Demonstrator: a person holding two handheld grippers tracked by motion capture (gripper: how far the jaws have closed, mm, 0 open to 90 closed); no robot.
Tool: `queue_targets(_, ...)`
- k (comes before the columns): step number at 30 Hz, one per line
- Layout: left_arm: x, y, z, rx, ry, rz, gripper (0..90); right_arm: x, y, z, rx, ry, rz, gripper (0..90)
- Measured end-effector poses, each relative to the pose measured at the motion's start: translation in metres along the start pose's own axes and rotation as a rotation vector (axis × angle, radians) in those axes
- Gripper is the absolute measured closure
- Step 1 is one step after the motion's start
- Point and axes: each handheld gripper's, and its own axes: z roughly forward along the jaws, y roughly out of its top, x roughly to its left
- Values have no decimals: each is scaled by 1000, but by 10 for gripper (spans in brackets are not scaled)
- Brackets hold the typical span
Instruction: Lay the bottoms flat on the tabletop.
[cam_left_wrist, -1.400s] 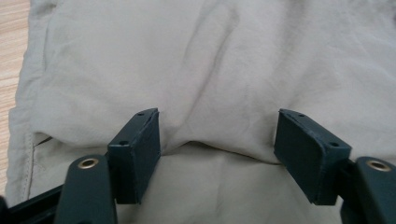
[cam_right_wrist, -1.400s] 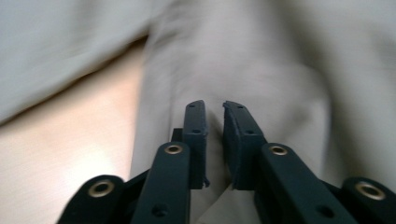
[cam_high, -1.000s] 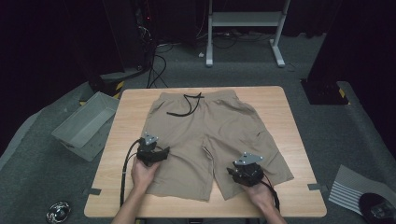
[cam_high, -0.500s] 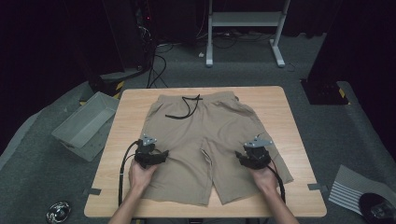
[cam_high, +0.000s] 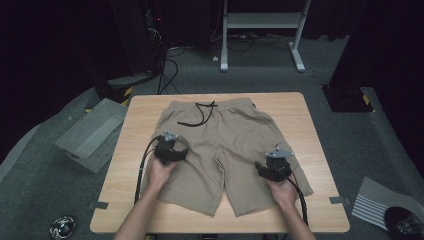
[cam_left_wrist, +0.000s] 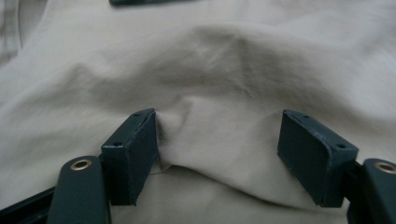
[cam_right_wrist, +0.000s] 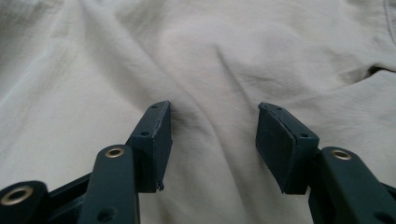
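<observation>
Khaki shorts (cam_high: 225, 135) lie flat on the wooden table (cam_high: 310, 130), waistband far from me, with a black drawstring (cam_high: 200, 115) on top. My left gripper (cam_high: 172, 146) rests on the shorts' left leg. In the left gripper view it (cam_left_wrist: 217, 121) is open, a raised fold of cloth bulging between the pads and brushing the left pad (cam_left_wrist: 135, 144). My right gripper (cam_high: 276, 159) sits on the right leg. Its jaws (cam_right_wrist: 212, 109) have just been opening and stand apart over wrinkled cloth, pinching nothing.
A grey bin (cam_high: 90, 132) stands on the floor left of the table. A white rack frame (cam_high: 260, 30) and cables lie beyond the far edge. A striped mat (cam_high: 375, 205) is on the floor at the right. Bare wood borders the shorts on both sides.
The right gripper has slid forward up the right leg and its jaws have widened. The left gripper has shifted forward and toward the middle of the shorts.
</observation>
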Motion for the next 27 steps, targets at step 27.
queue_targets(27, -7, -60, -75, 24, -42, -79, 280, 29, -3, -3, 5, 16, -21, 387)
